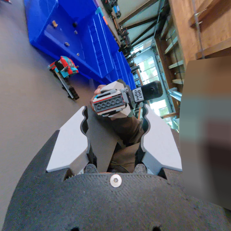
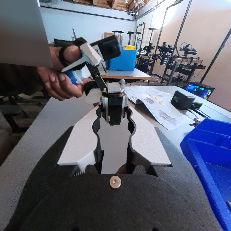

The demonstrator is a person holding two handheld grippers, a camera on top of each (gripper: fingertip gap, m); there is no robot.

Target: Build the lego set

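My right gripper (image 2: 113,110) is shut on a small brick-built model (image 2: 114,106) of white, grey and black parts and holds it above the grey table (image 2: 50,125). In the left wrist view the same model (image 1: 110,105) shows its grey studded underside and a red stripe, clamped between the right gripper's white fingers. My left gripper (image 1: 115,107) is open wide and holds nothing; the model sits just beyond its fingertips (image 1: 83,110). In the right wrist view the left gripper (image 2: 95,95), held by a hand, is close beside the model's top left.
A red, teal and black brick model (image 1: 63,68) and a long grey strip with black bricks (image 1: 68,86) lie on the table beside blue bins (image 1: 75,37). An open instruction booklet (image 2: 162,107), a black box device (image 2: 182,100) and a blue bin (image 2: 210,150) are at the right. My two grippers' fingertips are within a few centimetres of each other.
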